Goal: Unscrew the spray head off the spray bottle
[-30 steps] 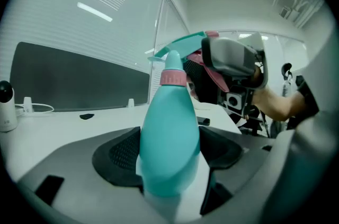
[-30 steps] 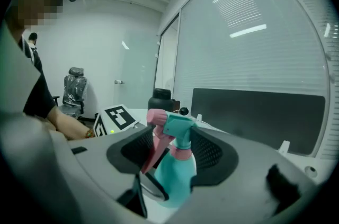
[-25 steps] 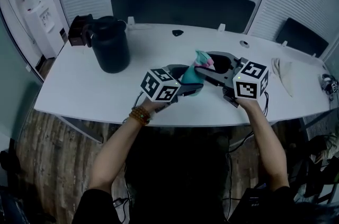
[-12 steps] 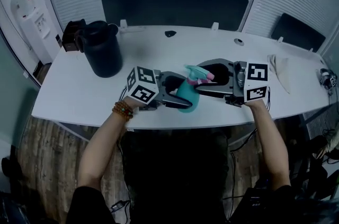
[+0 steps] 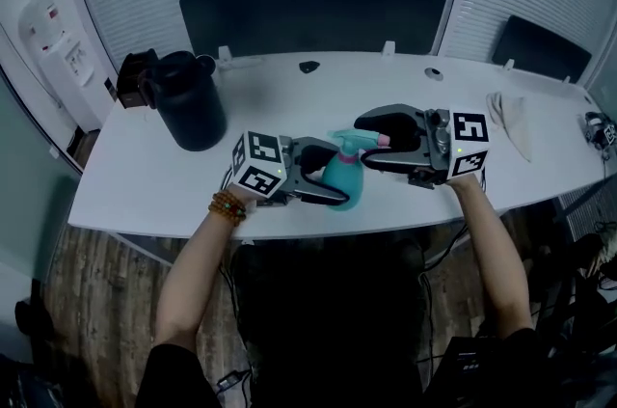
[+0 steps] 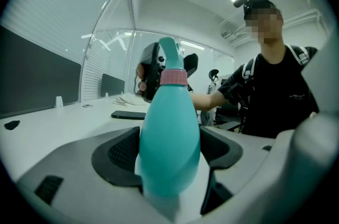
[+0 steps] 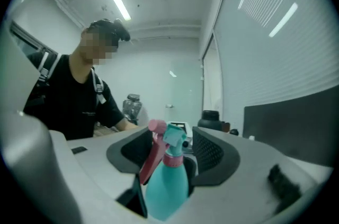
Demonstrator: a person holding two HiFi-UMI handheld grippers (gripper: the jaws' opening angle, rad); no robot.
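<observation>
A teal spray bottle (image 5: 342, 186) stands upright on the white table (image 5: 145, 175) near its front edge. My left gripper (image 5: 333, 176) comes in from the left and is shut on the bottle's belly (image 6: 169, 143). The spray head (image 5: 359, 143) is teal with a pink trigger and a pink collar. My right gripper (image 5: 364, 143) reaches in from the right at head height. Its jaws close on the spray head (image 7: 172, 141), the trigger against one pad and the nozzle by the other. The bottle's base is hidden behind the left gripper's jaws.
A black jug (image 5: 188, 102) and a black box (image 5: 135, 68) stand at the table's left. A white cloth (image 5: 509, 119) lies at the right, a small dark object (image 5: 308, 66) at the back. A black phone (image 6: 130, 115) lies flat beyond the bottle. Dark chairs stand behind the table.
Both grippers have swung round with the bottle between them and drawn it nearer the front edge. The bottle has gone from tilted to upright. Neither grip has altered.
</observation>
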